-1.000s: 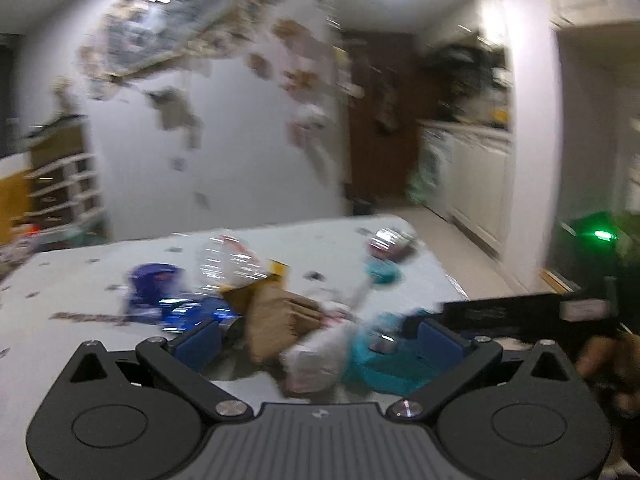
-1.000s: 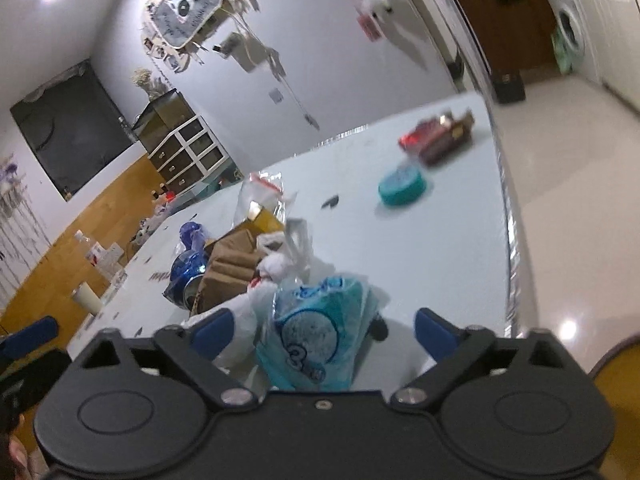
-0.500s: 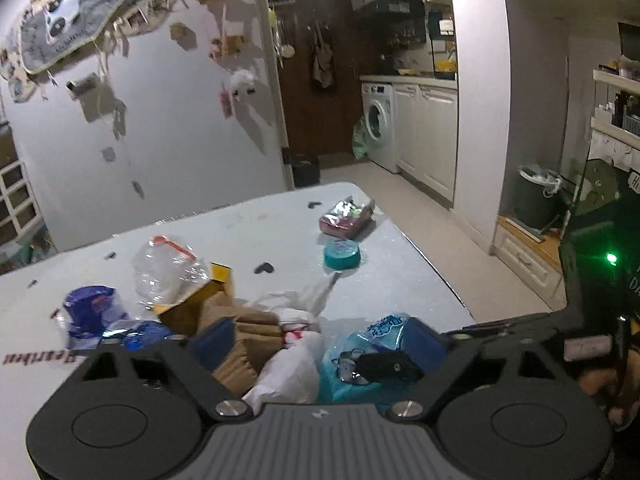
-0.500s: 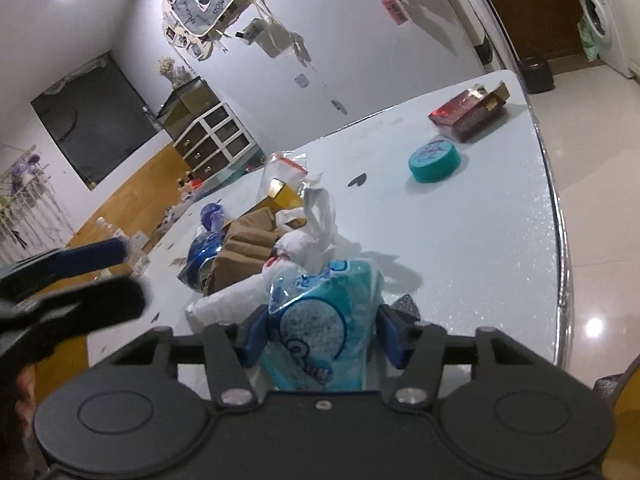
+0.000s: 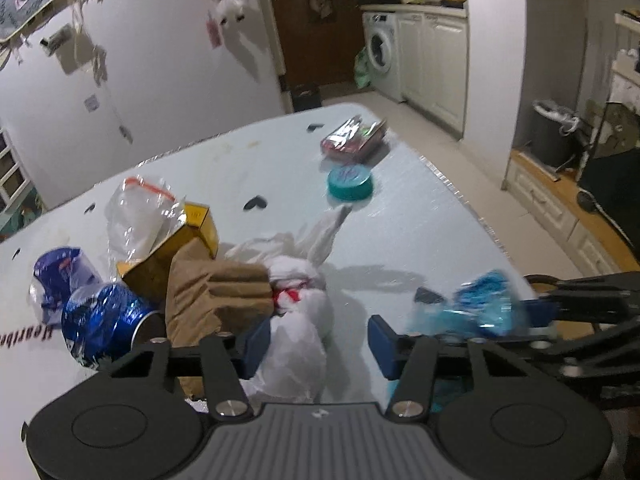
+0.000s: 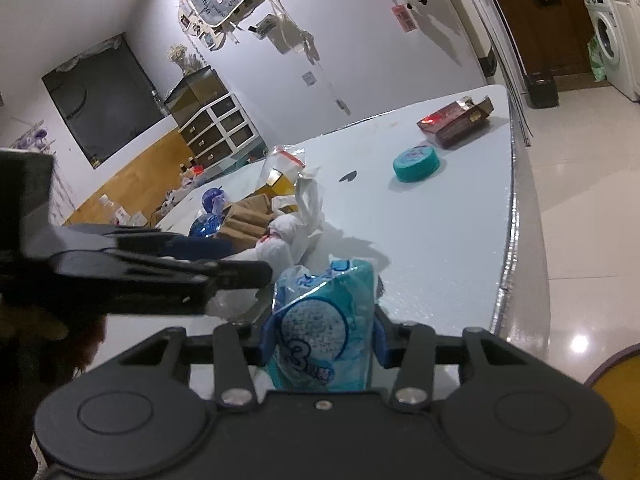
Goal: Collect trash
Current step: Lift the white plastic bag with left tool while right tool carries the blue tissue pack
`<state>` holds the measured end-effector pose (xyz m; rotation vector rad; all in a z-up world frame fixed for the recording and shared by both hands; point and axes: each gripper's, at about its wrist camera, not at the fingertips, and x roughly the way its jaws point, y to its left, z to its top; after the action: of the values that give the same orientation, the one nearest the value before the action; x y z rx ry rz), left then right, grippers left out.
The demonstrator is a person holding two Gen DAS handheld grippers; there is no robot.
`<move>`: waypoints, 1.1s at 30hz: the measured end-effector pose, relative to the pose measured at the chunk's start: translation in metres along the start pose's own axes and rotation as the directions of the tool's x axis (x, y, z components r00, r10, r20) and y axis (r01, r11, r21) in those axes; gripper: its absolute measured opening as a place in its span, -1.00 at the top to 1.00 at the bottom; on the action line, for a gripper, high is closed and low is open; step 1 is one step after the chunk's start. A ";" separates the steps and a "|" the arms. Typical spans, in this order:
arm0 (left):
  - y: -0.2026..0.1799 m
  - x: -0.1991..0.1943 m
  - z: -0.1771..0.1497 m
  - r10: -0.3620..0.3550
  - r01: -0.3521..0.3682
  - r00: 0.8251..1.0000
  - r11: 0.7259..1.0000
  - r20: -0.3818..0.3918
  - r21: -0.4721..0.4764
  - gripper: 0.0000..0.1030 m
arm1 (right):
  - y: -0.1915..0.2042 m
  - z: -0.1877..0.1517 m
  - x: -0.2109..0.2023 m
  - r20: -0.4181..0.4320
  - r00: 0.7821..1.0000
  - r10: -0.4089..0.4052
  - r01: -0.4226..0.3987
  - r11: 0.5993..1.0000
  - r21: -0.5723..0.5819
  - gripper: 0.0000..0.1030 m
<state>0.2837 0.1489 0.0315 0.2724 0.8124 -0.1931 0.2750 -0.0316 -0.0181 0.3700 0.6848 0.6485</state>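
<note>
My right gripper [image 6: 320,340] is shut on a blue snack wrapper [image 6: 320,328] at the table's near right corner; the wrapper also shows in the left wrist view [image 5: 476,308]. My left gripper [image 5: 316,344] is open, its blue pads on either side of a knotted white plastic bag [image 5: 300,320], which also shows in the right wrist view [image 6: 288,232]. Beside the bag lie a brown paper bag [image 5: 216,296], a crushed blue can [image 5: 104,320], a yellow box [image 5: 180,240] and a clear zip bag [image 5: 136,212].
A teal round lid [image 5: 350,184] and a red foil packet [image 5: 354,140] lie farther back on the white table [image 5: 400,240]. The table edge [image 6: 508,240] drops to tiled floor on the right. A grey bin [image 5: 554,136] stands by the cabinets.
My right gripper closed on the blue wrapper. My left gripper came down and forward with its pads around the white bag.
</note>
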 end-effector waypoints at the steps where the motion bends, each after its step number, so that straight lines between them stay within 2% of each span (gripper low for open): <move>1: 0.001 0.002 -0.001 0.006 -0.006 1.000 1.000 -0.002 -0.012 -0.02 | -0.001 -0.001 -0.002 -0.001 1.000 0.003 -0.003 1.000 0.002 0.09; 10: -0.006 0.013 -0.013 0.075 -0.075 0.997 0.996 -0.009 -0.037 0.01 | -0.006 -0.006 -0.010 -0.021 1.000 0.004 -0.004 1.000 0.011 0.08; 12: -0.010 0.013 -0.017 0.097 -0.097 0.995 0.995 -0.003 -0.030 0.10 | -0.006 -0.007 -0.012 -0.019 1.000 -0.002 0.003 1.000 0.012 0.08; 14: -0.013 0.011 -0.020 0.127 -0.126 0.992 0.991 0.007 -0.032 0.41 | -0.005 -0.010 -0.014 -0.015 1.000 -0.010 0.010 1.000 0.007 0.08; 15: -0.013 0.010 -0.021 0.141 -0.141 0.990 0.989 0.013 -0.039 0.46 | -0.003 -0.012 -0.016 -0.014 1.000 -0.014 0.014 1.000 0.002 0.08; 18: -0.014 0.000 -0.027 0.133 -0.130 0.991 0.988 0.029 -0.081 0.50 | 0.000 -0.015 -0.021 -0.016 1.000 -0.021 0.020 1.000 -0.011 0.09; 26: -0.036 -0.032 -0.051 0.119 -0.110 0.988 0.990 0.101 -0.087 0.54 | 0.013 -0.019 -0.039 0.017 0.998 -0.057 0.059 0.993 -0.098 0.11; 33: -0.052 -0.076 -0.062 0.158 -0.136 0.968 0.983 0.197 -0.121 0.54 | 0.025 -0.016 -0.063 0.101 0.986 -0.129 0.146 0.973 -0.177 0.11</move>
<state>0.1763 0.1242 0.0382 0.2072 0.5920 -0.0367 0.2158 -0.0523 0.0123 0.1773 0.5550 0.5548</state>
